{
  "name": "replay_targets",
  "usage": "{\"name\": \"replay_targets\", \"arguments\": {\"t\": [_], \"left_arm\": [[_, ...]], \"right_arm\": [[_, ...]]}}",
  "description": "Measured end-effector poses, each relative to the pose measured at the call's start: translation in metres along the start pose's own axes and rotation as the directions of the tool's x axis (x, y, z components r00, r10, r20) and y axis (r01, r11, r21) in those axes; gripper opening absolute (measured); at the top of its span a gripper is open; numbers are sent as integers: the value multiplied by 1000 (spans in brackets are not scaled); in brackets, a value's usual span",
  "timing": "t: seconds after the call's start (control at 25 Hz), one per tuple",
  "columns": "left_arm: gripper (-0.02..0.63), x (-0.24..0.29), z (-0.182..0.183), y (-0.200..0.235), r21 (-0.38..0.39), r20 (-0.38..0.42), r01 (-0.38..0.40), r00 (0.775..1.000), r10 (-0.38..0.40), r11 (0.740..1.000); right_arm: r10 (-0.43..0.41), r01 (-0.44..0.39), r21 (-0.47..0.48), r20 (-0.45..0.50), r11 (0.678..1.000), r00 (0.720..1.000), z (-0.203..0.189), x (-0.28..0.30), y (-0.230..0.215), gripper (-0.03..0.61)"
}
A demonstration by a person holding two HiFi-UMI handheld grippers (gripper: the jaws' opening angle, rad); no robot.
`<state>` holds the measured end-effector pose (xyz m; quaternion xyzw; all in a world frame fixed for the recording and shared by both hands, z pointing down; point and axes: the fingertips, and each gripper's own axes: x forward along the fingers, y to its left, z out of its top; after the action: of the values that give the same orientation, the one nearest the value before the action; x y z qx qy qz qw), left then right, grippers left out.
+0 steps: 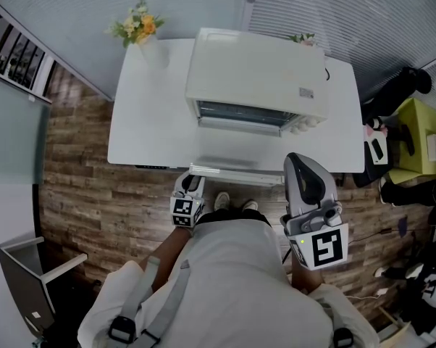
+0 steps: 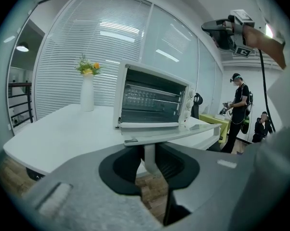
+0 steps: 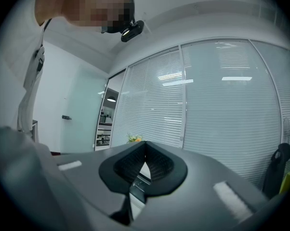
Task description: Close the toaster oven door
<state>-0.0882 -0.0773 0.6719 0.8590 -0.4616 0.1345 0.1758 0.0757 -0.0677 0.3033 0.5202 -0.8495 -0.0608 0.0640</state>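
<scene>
One edge matters: the toaster oven's door lies flat, long axis left-right, just above my left gripper, jaws apart around possibly its handle; right gripper, pinched closed, hangs farther off.

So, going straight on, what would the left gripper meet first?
Probably the front edge of the open toaster oven door just ahead; the left gripper sits slightly low, so it might slip under.
</scene>
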Motion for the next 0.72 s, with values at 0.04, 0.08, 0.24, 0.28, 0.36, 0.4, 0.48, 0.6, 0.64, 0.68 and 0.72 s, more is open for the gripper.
{"name": "replay_targets", "arguments": {"t": [0.04, 0.08, 0.24, 0.28, 0.36, 0.4, 0.48, 0.6, 0.64, 0.68, 0.72], "left_arm": [[91, 0, 1, 0, -2, 2, 0, 1000, 0, 1000], [91, -1, 3, 0, -4, 5, 0, 1000, 0, 1000], [89, -2, 15, 0, -11, 34, -3, 999, 3, 1000], [89, -2, 18, 0, -12, 40, -2, 999, 3, 1000], [91, -2, 21, 0, -16, 47, -1, 999, 2, 1000], [91, -2, 22, 0, -19, 49, -1, 999, 2, 1000], [90, -1, 24, 0, -26, 54, -2, 999, 3, 1000], [89, -1, 26, 0, -34, 58, -1, 998, 3, 999], [89, -1, 28, 0, -35, 58, 0, 998, 2, 999], [89, -1, 30, 0, -36, 59, 1, 998, 1, 999], [90, -1, 32, 0, -36, 62, 2, 998, 0, 999]], "right_arm": [[0, 0, 1, 1, 1000, 1000, 0, 0, 0, 5], [1, -1, 1, 0, 1000, 1000, 0, 0, 0, 5], [2, -2, 1, -1, 1000, 1000, -1, 0, 0, 6], [2, -2, 1, -1, 1000, 1000, -1, 0, 0, 5], [2, -2, 1, -1, 1000, 1000, -1, 0, -1, 6], [2, -2, 1, -1, 1000, 1000, -1, -1, -1, 6], [5, -5, 0, 0, 1000, 1000, -1, -1, 0, 5], [7, -7, -1, 2, 1000, 1000, 0, 0, 1, 5], [8, -8, -1, 2, 1000, 1000, 0, 0, 1, 5], [7, -7, -1, 2, 1000, 1000, 0, 0, 1, 5], [7, -7, -1, 2, 1000, 1000, 0, -1, 1, 6]]}}
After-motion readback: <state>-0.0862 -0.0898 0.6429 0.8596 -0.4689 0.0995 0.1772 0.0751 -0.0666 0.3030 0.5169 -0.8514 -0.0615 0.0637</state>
